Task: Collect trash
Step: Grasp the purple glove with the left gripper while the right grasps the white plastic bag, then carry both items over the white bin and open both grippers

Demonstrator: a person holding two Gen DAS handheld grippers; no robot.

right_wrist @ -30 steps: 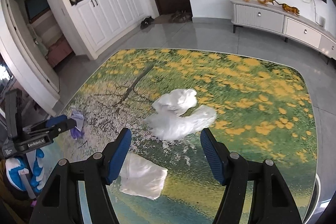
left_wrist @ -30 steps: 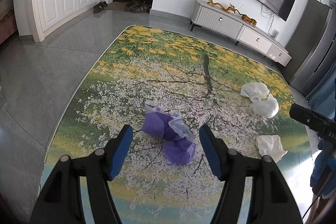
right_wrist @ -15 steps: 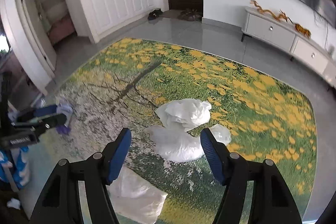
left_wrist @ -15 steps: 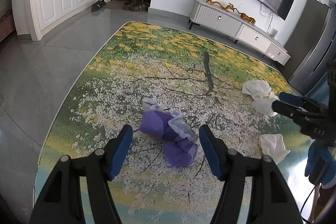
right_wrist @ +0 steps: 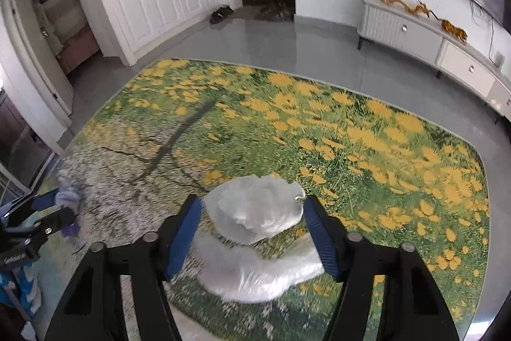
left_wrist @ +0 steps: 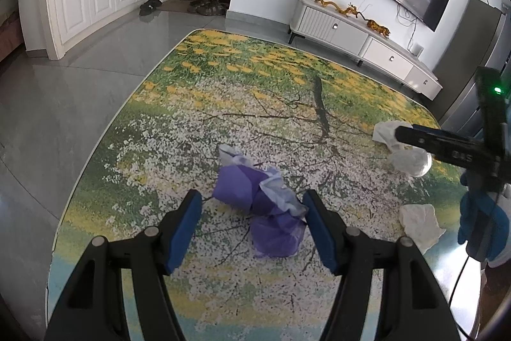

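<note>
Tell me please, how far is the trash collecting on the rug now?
Nothing looks collected yet: all pieces lie on the rug. In hand: the right tool is closing around the white plastic bags, pads not yet pressing; the left tool hangs open over the crumpled purple bag. Left: lifting both, then the white crumpled paper nearer the person. No bin is in view.

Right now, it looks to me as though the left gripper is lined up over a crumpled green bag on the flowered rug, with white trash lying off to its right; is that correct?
Not quite: the bag framed by the left gripper is purple, not green, as the left wrist view shows. It does lie on the flowered rug, with white trash off to its right.
</note>
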